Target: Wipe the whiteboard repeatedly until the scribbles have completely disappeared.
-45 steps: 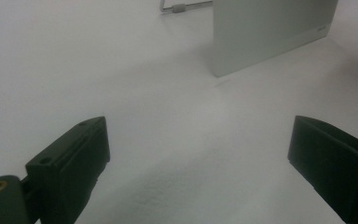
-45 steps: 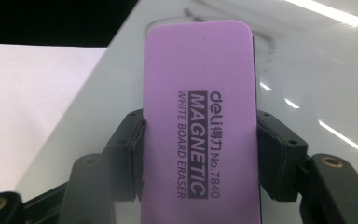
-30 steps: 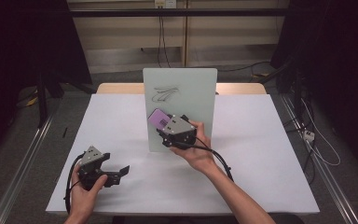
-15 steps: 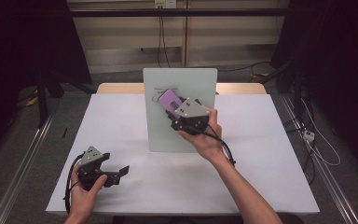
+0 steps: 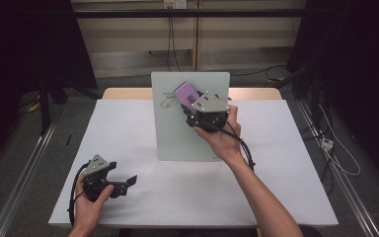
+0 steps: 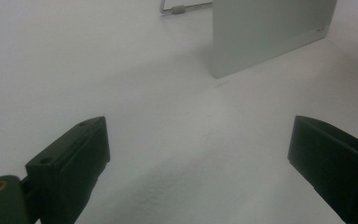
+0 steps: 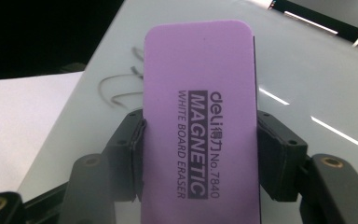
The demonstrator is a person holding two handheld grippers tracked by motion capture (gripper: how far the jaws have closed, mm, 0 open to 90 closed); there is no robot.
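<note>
Right claw (image 5: 193,100) clamped on a purple rectangular foam whiteboard eraser (image 7: 198,116), one black jaw pressing each long edge, held against the upper part of an upright pale-green whiteboard panel (image 5: 177,128) standing near the far edge of the white desk (image 5: 286,177). Dark scribbled marker lines (image 7: 121,91) lie on the panel just beside the eraser. Left claw (image 5: 123,181) rests near the desk's near-left corner, jaws spread wide, grasping nothing.
</note>
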